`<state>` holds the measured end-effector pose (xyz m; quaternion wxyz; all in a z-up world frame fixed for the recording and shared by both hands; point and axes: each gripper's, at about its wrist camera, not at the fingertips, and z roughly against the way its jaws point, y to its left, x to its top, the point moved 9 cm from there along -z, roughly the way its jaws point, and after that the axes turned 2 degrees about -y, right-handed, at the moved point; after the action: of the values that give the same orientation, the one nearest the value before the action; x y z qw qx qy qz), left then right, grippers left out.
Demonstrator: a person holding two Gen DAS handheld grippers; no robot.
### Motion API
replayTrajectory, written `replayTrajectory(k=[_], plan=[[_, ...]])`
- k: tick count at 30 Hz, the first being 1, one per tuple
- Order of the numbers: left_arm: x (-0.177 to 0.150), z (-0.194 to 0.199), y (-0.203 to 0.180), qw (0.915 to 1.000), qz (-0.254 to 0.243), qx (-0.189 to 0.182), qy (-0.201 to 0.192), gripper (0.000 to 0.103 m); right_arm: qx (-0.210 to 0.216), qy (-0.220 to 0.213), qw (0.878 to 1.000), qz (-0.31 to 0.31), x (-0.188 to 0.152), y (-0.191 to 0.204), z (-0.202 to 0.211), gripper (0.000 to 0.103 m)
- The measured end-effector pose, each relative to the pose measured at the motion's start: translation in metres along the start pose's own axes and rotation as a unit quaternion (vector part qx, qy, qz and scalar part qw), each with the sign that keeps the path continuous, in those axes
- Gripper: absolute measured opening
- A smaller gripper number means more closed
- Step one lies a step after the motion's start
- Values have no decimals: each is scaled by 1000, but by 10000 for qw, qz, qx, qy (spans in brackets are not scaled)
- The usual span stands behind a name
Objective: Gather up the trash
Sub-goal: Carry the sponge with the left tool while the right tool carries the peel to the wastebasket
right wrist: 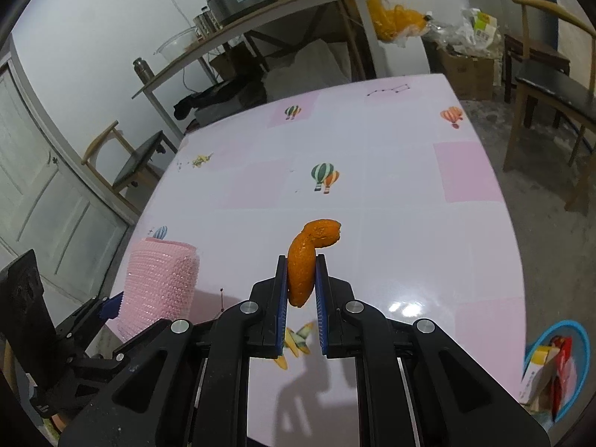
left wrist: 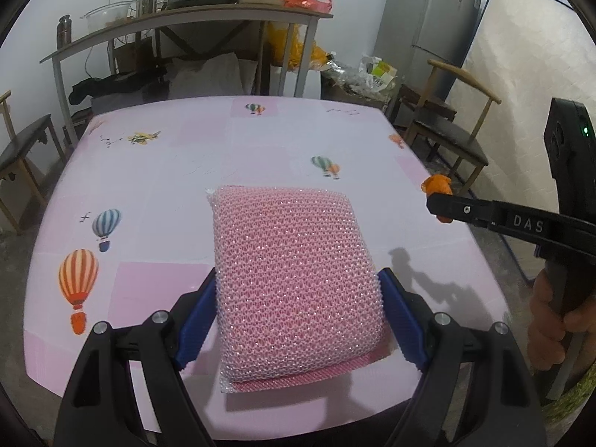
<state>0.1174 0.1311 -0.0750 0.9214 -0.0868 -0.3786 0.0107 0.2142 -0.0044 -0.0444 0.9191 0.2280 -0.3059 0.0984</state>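
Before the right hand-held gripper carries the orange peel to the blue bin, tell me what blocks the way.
Nothing visible does. The right hand-held gripper holds the orange peel above the pink table; the blue bin sits low at the right, past the table's edge. The pink sponge is on the opposite side.

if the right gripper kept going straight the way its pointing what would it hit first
Probably the pink tablecloth, on bare cloth just short of the green and orange balloon print. The right gripper, shut on an orange peel, angles downward with nothing standing in its line, though depth is uncertain.
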Motion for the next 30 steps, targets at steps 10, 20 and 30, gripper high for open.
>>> replayTrajectory(k=[10,20,30], plan=[[5,10,-47,9989,-291,-368,-67,80,-44,-299,9990,-317,-4,-30,39,12],[14,17,-124,9907,-690,-1176,-17,80,-464,-895,9899,-997,-12,-97,105,12],[11,2,-274,9457,-1048,-2914,989,81,-2035,-1603,9303,-2598,-97,-257,236,12]])
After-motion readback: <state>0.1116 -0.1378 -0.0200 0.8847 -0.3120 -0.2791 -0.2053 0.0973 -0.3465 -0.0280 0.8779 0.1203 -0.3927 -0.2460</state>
